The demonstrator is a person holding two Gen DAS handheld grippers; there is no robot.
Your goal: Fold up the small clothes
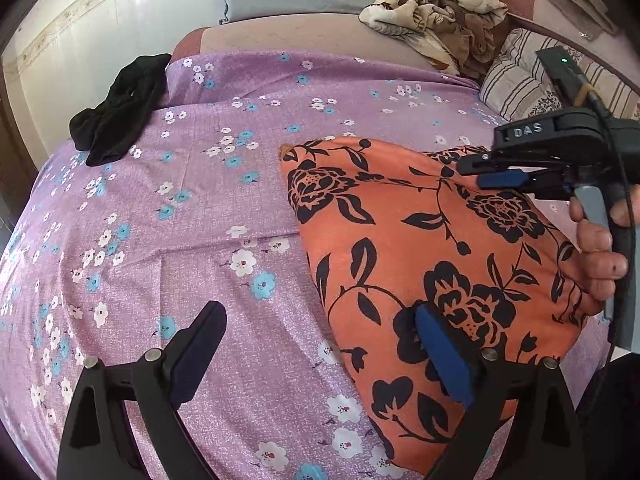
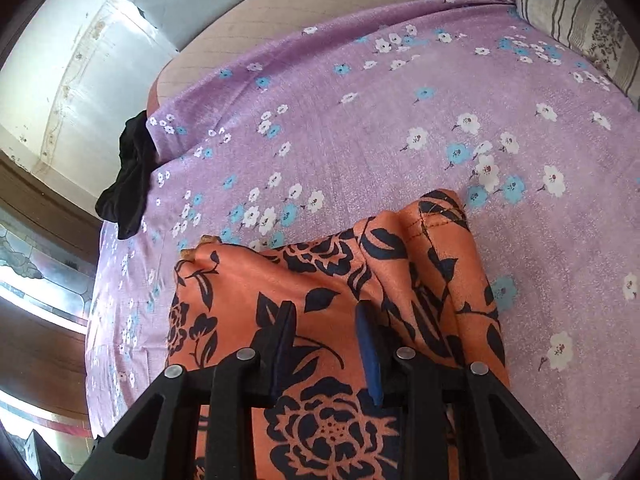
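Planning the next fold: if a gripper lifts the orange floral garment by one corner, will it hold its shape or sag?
Probably sag. The orange floral garment already lies in soft ridges and creases, so it looks thin and floppy. It also looks light, and may slide on the purple sheet rather than stay put. The open left gripper should pinch near an edge.

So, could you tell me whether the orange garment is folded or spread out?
Folded: the orange garment lies on the sheet as a compact doubled shape, with a layered hem edge showing.
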